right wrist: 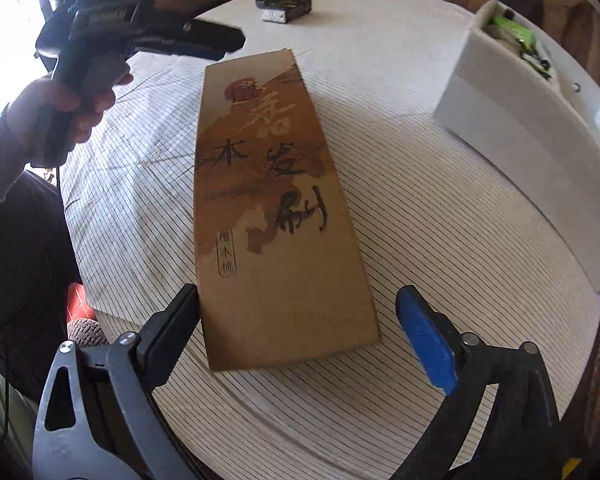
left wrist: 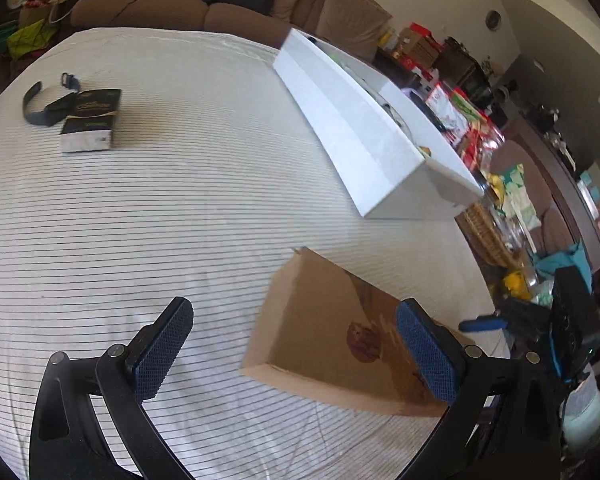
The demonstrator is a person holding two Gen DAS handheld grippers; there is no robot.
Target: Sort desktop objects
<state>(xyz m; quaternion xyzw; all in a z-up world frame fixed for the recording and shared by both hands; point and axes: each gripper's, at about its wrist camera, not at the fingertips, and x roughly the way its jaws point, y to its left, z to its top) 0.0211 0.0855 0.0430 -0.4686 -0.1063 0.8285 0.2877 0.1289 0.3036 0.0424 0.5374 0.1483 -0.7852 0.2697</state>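
From the left wrist, the left gripper (left wrist: 294, 344) hung wide open over the striped tablecloth (left wrist: 180, 208), nothing between its blue pads. The brown cardboard box (left wrist: 324, 332) lay flat near the table's right edge, partly behind the right pad. Farther along that edge sat the white storage bin (left wrist: 364, 136), and toward the far left corner a small black-and-white box (left wrist: 90, 120) touched a dark strap (left wrist: 40, 108) (a watch band, perhaps).

From the right wrist, the right gripper (right wrist: 298, 328) stood spread wide, its jaws straddling the near end of the long brown box printed with calligraphy; whether the pads touched it was unclear. The bin, with green items inside, stood along the right edge. A hand (right wrist: 60, 112) held the other gripper above the table's left side.
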